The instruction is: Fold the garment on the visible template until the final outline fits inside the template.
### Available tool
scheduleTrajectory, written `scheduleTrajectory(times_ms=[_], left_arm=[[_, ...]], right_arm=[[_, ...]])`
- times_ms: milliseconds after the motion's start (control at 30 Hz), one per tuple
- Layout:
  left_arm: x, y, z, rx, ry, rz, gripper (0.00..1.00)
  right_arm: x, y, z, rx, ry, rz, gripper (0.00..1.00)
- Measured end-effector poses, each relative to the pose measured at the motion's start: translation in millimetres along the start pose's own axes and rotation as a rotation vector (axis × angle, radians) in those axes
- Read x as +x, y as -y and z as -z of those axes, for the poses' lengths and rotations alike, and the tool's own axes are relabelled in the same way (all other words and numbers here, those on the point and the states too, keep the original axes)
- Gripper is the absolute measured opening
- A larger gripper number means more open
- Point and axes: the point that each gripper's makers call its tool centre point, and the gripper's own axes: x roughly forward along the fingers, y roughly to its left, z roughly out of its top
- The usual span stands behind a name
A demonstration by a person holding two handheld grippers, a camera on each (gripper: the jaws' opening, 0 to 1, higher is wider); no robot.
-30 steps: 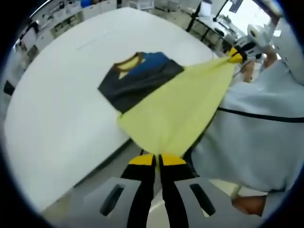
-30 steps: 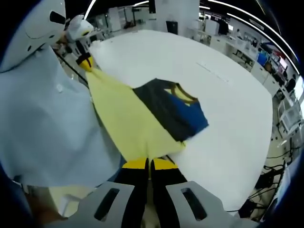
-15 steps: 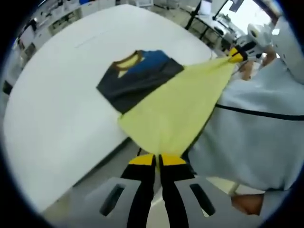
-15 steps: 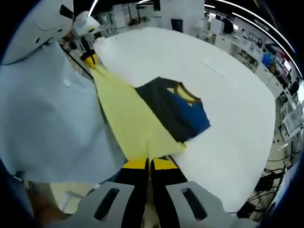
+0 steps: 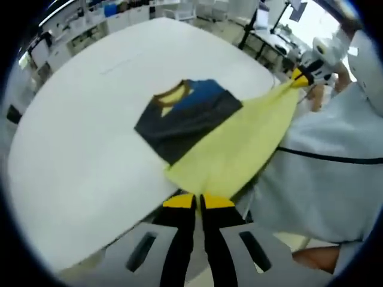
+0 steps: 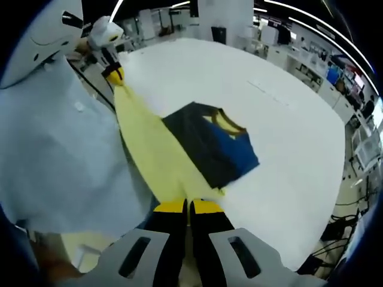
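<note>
The yellow, dark grey and blue fabric garment lies with its dark upper part and collar on the wide white table, while its yellow lower half is lifted off the table edge and stretched taut between the two tools. The left gripper, with yellow-tipped black jaws, is closed tight on one yellow corner; the right gripper is clamped likewise on the other corner. A person in a pale blue shirt stands just beside the cloth. Behind the table, the room holds desks and shelving under ceiling strip lights.
</note>
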Motion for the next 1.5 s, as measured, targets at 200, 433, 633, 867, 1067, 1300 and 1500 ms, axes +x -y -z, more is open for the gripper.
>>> scheduleTrajectory(times_ms=[200, 433, 633, 867, 1067, 1300, 1500], left_arm=[[-1.0, -10.5, -16.2, 0.034, 0.071, -0.045, 0.0], [-3.1, -32.1, -39.2, 0.012, 0.186, -0.121, 0.0], [4.5, -44.4, -47.2, 0.01, 0.211, -0.16, 0.0], [17.8, -59.1, -56.6, 0.0, 0.215, -0.177, 0.0], [30.9, -73.1, -64.1, -0.009, 0.21, -0.181, 0.0], [44.3, -89.5, -71.9, -0.001, 0.19, -0.208, 0.0], [60.9, -99.5, -73.7, 0.008, 0.167, -0.204, 0.0]], right_arm=[[0.4, 10.8, -5.2, 0.012, 0.034, 0.02, 0.03], [0.3, 29.8, -18.7, 0.028, 0.106, 0.082, 0.03], [4.1, 48.7, -32.1, 0.026, 0.165, 0.156, 0.03], [20.4, 73.7, -36.1, 0.051, 0.187, 0.203, 0.03], [35.4, 91.7, -38.2, 0.068, 0.19, 0.213, 0.03], [49.5, 109.4, -43.9, 0.096, 0.213, 0.236, 0.03], [63.5, 122.0, -45.1, 0.103, 0.215, 0.25, 0.03]])
